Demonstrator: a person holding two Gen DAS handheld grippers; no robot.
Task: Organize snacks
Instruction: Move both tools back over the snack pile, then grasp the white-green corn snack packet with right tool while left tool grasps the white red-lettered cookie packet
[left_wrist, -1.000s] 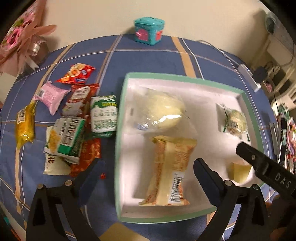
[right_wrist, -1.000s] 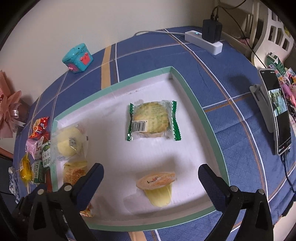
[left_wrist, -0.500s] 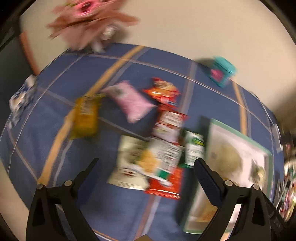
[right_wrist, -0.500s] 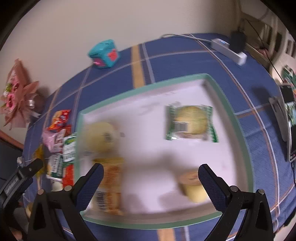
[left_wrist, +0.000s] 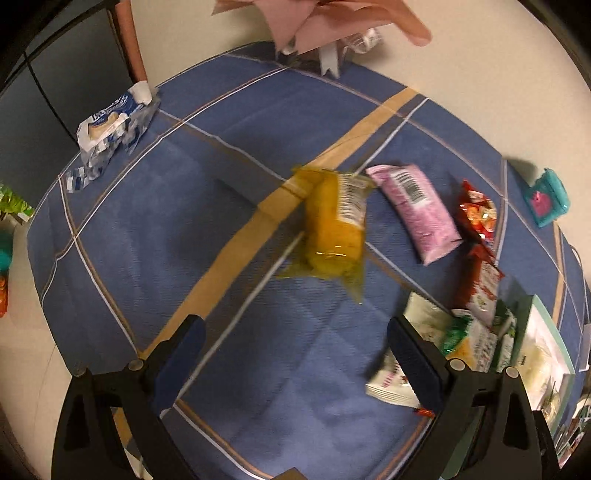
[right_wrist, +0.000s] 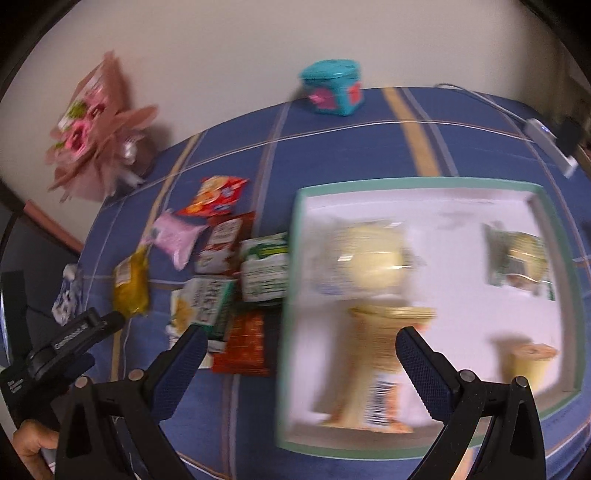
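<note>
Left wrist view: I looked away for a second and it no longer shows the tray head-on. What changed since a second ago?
The left gripper swung left, off the tray and over the loose snacks; it now faces the yellow packet, jaws open and empty. The right gripper also turned leftward, open. Nothing was grasped or released; the snacks lie where they were.
</note>
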